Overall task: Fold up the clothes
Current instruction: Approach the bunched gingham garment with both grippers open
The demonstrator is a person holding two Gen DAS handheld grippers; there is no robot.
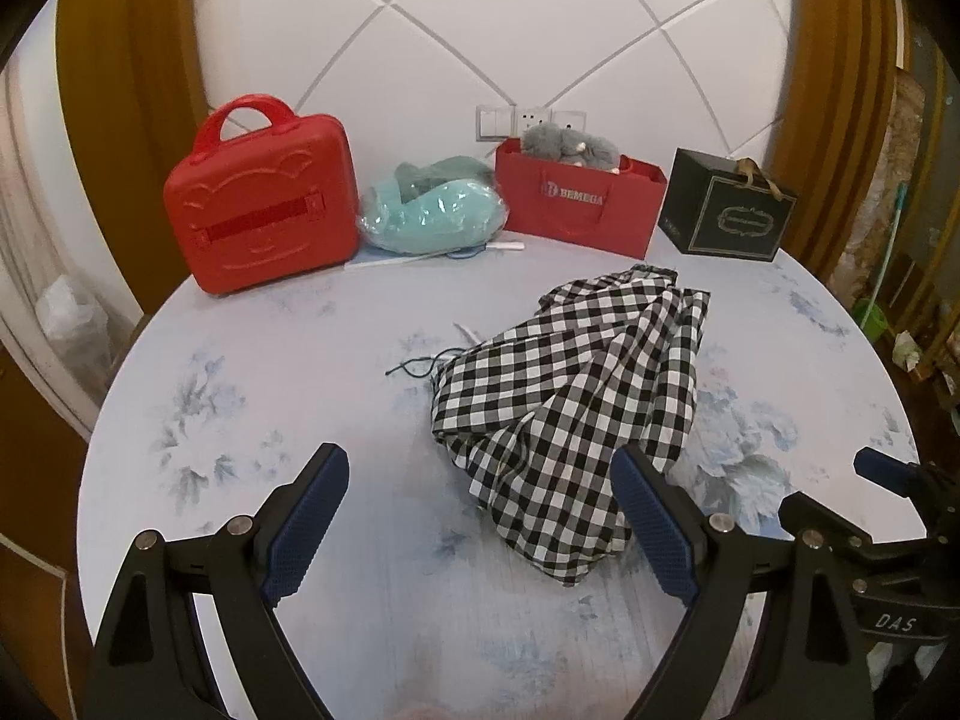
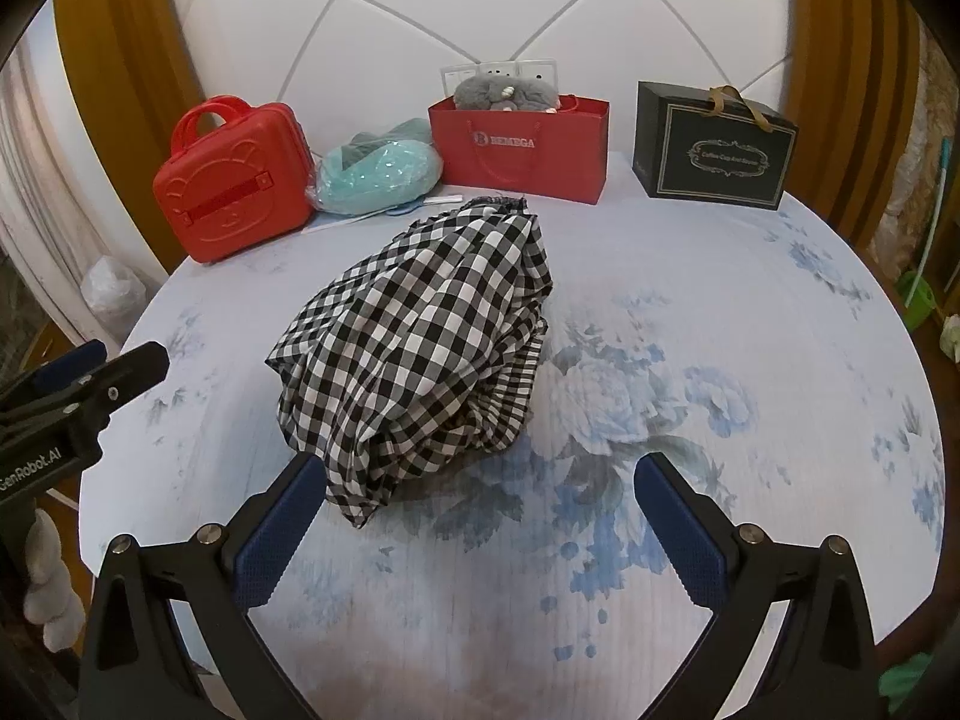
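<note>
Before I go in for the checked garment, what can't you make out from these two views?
- Checked garment: crumpled in both views, so its type, hems and openings are hidden by its own folds.
- Red paper bag: contents beyond the grey plush, hidden by its wall.
- Black gift box: label too small in the left wrist view.

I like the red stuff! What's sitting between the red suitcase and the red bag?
A teal fluffy bundle in clear plastic lies between the red suitcase and the red bag; both wrist views show it.
</note>
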